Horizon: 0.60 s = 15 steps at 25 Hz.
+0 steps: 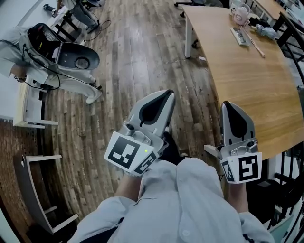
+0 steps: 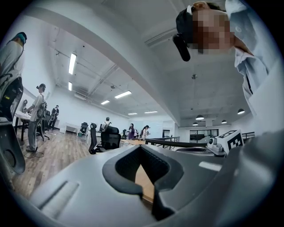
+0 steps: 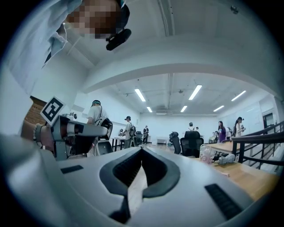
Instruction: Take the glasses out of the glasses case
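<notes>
No glasses case or glasses can be made out with certainty. Small items lie at the far end of the wooden table (image 1: 247,80): a pink-and-white object (image 1: 240,13), a long flat object (image 1: 240,36) and a thin stick. My left gripper (image 1: 167,94) is held close to my body over the plank floor, its jaws meeting at the tip with nothing between them. My right gripper (image 1: 229,104) hangs at the table's near edge, also shut and empty. In the left gripper view the left gripper (image 2: 141,146) points level across the room. The right gripper (image 3: 142,148) does the same in the right gripper view.
Another person (image 1: 19,52) stands at the far left beside a grey device (image 1: 78,58) and trailing cables. A white shelf frame (image 1: 33,107) and a chair frame (image 1: 35,194) line the left side. A black railing (image 1: 289,180) runs at the right. Office chairs (image 3: 191,142) and people stand farther off.
</notes>
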### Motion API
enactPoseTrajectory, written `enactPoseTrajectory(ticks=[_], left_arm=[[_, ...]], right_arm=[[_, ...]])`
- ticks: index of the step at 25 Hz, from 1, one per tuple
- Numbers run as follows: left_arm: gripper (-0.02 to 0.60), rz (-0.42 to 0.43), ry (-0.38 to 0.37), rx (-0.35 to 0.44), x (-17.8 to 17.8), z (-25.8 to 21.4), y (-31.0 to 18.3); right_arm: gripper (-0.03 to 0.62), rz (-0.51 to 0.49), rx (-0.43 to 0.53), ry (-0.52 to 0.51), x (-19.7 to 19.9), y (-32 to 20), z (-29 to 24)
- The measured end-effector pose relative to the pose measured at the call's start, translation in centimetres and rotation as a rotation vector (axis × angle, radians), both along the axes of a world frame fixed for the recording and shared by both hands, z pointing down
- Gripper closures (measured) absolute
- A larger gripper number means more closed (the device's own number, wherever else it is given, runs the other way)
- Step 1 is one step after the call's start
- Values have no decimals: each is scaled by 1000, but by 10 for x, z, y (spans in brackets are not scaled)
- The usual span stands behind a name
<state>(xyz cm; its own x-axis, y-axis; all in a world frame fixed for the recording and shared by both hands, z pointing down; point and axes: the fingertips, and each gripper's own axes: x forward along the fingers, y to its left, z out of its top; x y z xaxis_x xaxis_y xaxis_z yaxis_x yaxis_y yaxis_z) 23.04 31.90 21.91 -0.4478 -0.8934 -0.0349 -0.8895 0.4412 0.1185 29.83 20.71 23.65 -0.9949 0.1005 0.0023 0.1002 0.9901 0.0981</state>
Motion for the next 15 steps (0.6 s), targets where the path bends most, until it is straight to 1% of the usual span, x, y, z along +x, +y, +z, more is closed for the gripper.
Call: enactPoseTrajectory(ticks=[9, 15], left_arm=[[578, 43, 15, -12, -73, 8, 0], [578, 77, 20, -3, -127, 1, -1]], right_arm=[[592, 52, 5, 16, -70, -1, 5], [592, 92, 14, 29, -122, -2, -1]])
